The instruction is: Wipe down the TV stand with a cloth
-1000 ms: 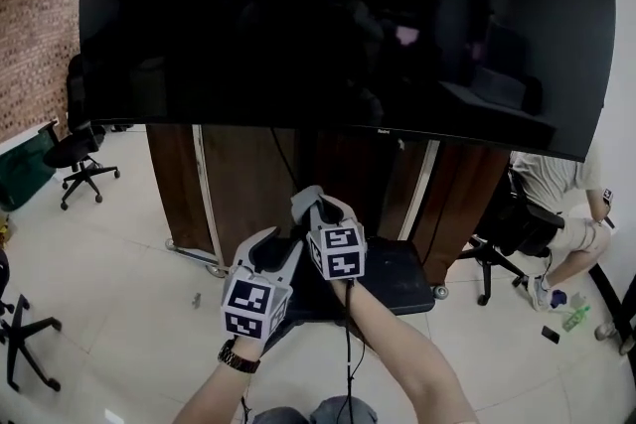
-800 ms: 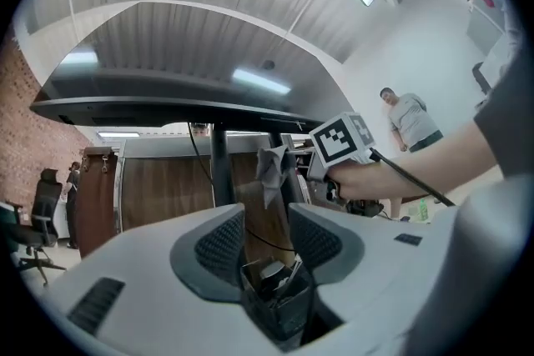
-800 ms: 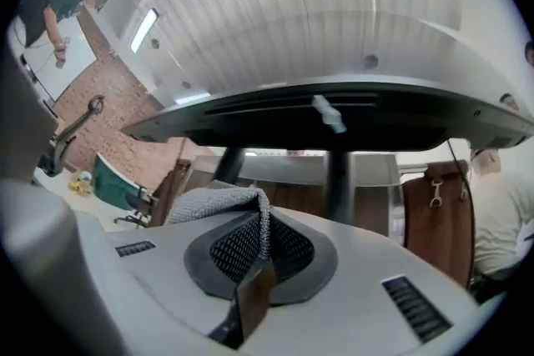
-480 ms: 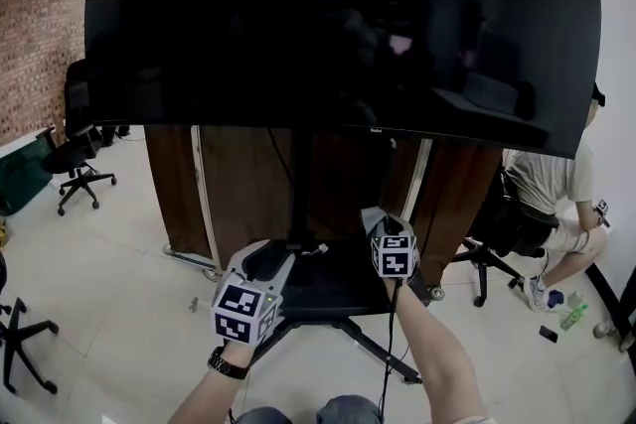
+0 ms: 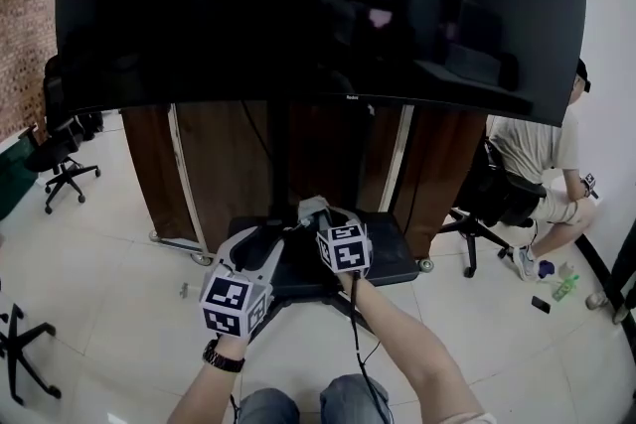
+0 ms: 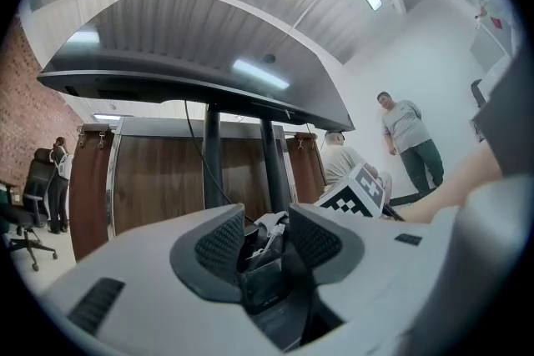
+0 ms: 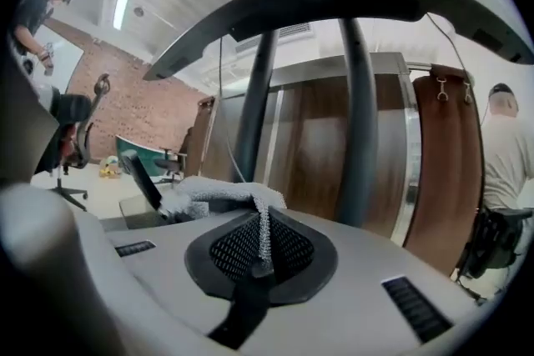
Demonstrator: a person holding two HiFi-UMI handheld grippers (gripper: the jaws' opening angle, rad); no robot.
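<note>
A large dark TV [image 5: 318,5] hangs on a black stand with a pole [image 5: 280,164] and a low black base shelf [image 5: 393,258]. My right gripper [image 5: 310,212] is over the shelf's left part, shut on a white cloth [image 5: 304,224]. In the right gripper view the cloth [image 7: 221,192] drapes out leftward from the closed jaws [image 7: 263,242]. My left gripper [image 5: 260,241] hovers just left of it, jaws apart; the cloth [image 6: 269,223] shows through the gap [image 6: 267,233]. Whether the cloth touches the shelf is hidden.
Brown wooden cabinets [image 5: 224,164] stand behind the stand. A person [image 5: 537,154] sits on a chair at the right, with a bottle [image 5: 564,288] on the floor nearby. Office chairs [image 5: 60,164] stand at the left. The stand's legs [image 5: 338,305] spread toward me.
My right gripper with the cloth swung out right over the shelf, then came back left to beside the left gripper. The left gripper barely moved.
</note>
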